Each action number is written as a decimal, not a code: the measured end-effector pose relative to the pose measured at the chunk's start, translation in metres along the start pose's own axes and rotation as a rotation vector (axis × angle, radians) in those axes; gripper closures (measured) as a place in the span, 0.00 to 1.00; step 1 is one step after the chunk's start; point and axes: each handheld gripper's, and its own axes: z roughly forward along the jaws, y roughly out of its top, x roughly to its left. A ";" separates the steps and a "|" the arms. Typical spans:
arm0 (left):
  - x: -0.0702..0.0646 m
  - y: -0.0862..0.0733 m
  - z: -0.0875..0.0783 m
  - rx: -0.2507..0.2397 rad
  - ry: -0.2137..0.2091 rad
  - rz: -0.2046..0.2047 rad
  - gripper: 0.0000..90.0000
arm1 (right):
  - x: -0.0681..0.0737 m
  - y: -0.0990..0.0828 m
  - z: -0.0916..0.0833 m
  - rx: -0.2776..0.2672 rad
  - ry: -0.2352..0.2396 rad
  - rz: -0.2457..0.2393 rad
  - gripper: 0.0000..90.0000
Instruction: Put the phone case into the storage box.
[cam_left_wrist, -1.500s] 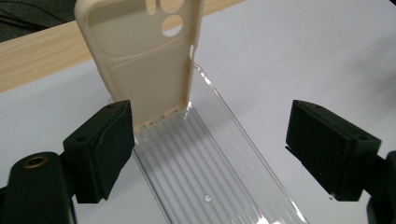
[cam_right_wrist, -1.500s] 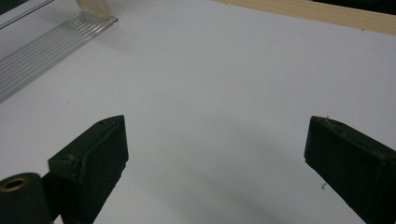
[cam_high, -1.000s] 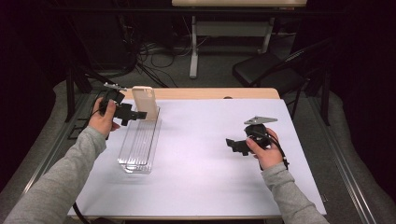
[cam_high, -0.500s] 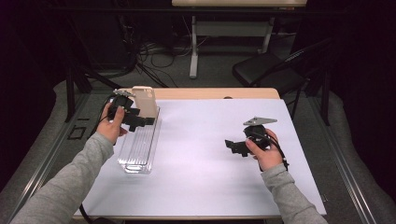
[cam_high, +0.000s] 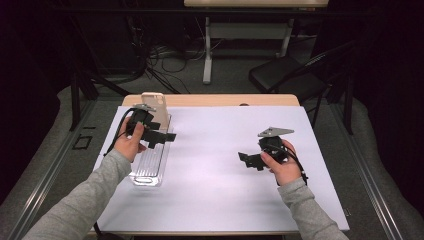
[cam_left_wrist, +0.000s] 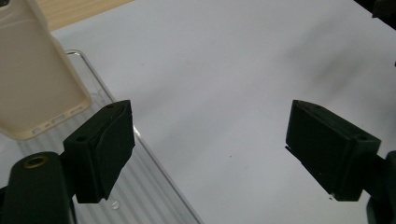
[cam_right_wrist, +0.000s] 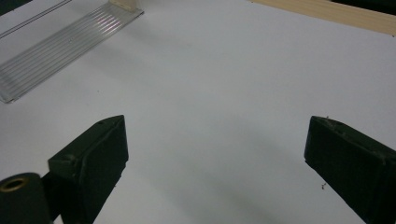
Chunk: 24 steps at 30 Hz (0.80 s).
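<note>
High view: phone case (cam_high: 156, 106), cream, standing upright at the far end of a clear ribbed tray (cam_high: 148, 165) on the left of the white desk (cam_high: 225, 190); left claw (cam_high: 169, 136) just beside it, over the tray, jaws apart and empty; right claw (cam_high: 245, 159) well apart on the right side, low over bare desk, empty too. Left gripper view: case (cam_left_wrist: 35, 81) at upper left, translucent, thin-walled, cutouts along its lower edge, resting on the tray (cam_left_wrist: 144, 186); claw (cam_left_wrist: 210, 149) spread wide with nothing between the jaws but white surface, case off to the side of the near jaw. Probably light and soft rubbery plastic, likely to flex and bow under a hard pinch, not fragile, with fair friction against the pads; best taken across the two long side walls near mid-height, or across front and back, gently, to avoid tipping it from its upright lean. Right gripper view: claw (cam_right_wrist: 217, 158) wide open over blank desk, tray (cam_right_wrist: 60, 51) far off at upper left, base of the case (cam_right_wrist: 125, 4) barely visible at the top edge.
</note>
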 end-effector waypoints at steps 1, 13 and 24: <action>-0.002 -0.001 0.001 0.005 -0.006 0.004 0.18 | 0.001 0.000 0.000 -0.001 0.002 -0.004 0.07; -0.020 -0.016 0.014 0.035 -0.015 0.023 0.18 | 0.012 -0.005 -0.002 0.015 0.018 -0.029 0.07; -0.035 -0.029 0.025 0.035 -0.037 0.043 0.18 | 0.018 -0.013 -0.004 0.018 0.031 -0.028 0.06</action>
